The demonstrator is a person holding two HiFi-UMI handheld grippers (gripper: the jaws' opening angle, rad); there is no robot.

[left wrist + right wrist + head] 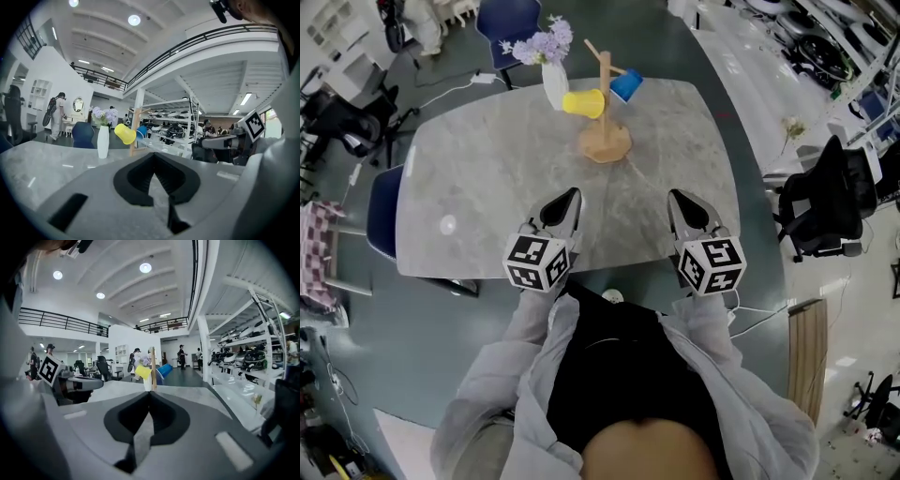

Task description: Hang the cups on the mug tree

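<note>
A wooden mug tree (605, 139) stands at the far middle of the grey marble table (487, 178). A yellow cup (583, 103) hangs on its left peg and a blue cup (626, 85) on its right peg. In the left gripper view the yellow cup (124, 133) and blue cup (142, 131) show far ahead on the tree. In the right gripper view the tree's post (153, 369) is straight ahead. My left gripper (571, 196) and right gripper (677, 198) hover side by side over the near table edge. Both are shut and hold nothing.
A white vase with lilac flowers (553, 80) stands just left of the tree. Blue chairs sit at the far side (506, 23) and left side (382, 214). A black office chair (825, 202) and a wooden board (806, 347) are on the right.
</note>
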